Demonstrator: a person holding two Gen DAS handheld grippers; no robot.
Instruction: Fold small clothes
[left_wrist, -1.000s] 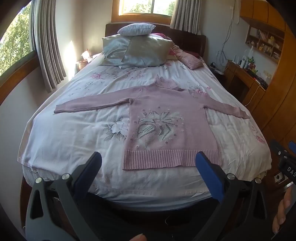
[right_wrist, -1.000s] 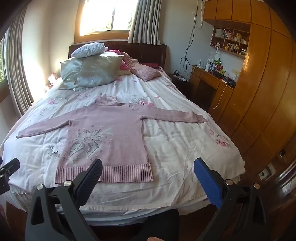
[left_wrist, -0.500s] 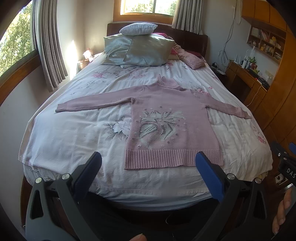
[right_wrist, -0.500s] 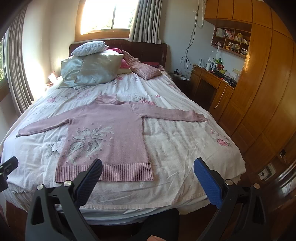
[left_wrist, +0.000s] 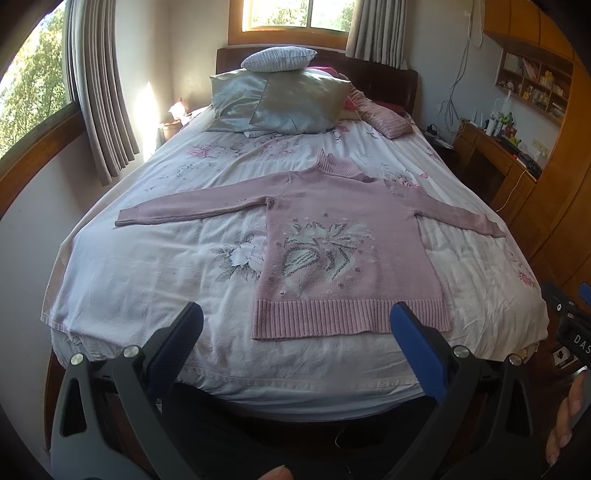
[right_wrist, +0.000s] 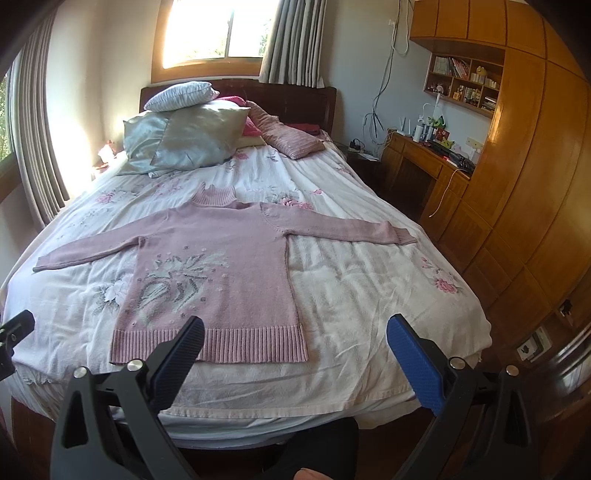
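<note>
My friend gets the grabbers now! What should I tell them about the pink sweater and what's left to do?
Left hand-held gripper: open, holding nothing, hovering at the foot of the bed.
Right hand-held gripper: open, holding nothing, also at the foot of the bed.
Sweater: lying flat on the bed, front side up, both sleeves stretched out to the sides, its ribbed bottom edge nearest the grippers.
Done: the sweater is spread out.
Left: all the folding. No fold has been made yet. A sensible start might be bringing each sleeve in over the body.
</note>
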